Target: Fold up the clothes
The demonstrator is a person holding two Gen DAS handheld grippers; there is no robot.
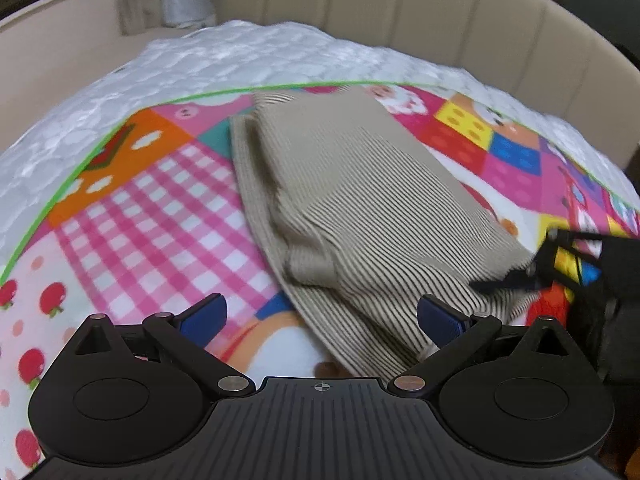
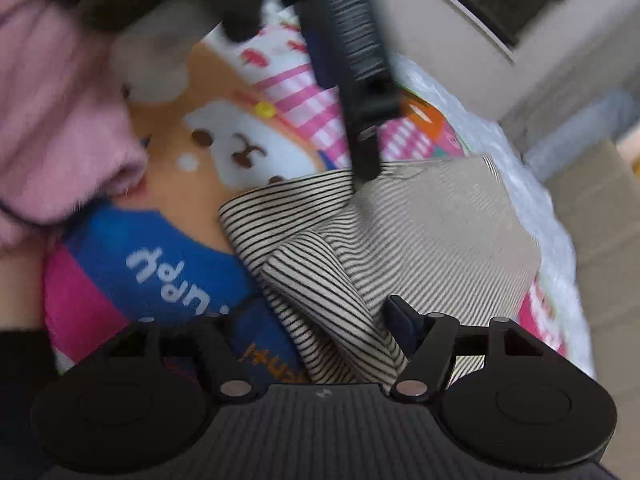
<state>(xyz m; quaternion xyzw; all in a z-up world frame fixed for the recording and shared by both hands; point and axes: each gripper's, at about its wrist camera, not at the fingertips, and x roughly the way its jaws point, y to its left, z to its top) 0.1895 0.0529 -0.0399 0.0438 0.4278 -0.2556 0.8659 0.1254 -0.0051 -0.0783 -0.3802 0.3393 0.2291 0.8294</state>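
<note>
A beige, black-striped knitted garment [image 1: 352, 208] lies on a brightly patterned cartoon play mat [image 1: 152, 208], which is spread over a white quilted bed cover [image 1: 100, 80], so that a flat, clean surface is given for folding. The garment is seen doubled into a long, layered bundle, with a narrower folded flap [image 2: 320, 280] laid over its near end; whether further folds are wanted cannot be settled from this.

The left hand-held gripper [image 1: 320, 320] is held low over the near corner of the garment with its blue-padded fingers spread wide and nothing between them, as if to pin or take an edge.

The right hand-held gripper [image 2: 312, 324] is placed astride the folded flap, its fingers parted; only one blue pad is seen clearly, and no firm grasp is shown. A pink fleecy sleeve [image 2: 60, 120] is seen at the side.
</note>
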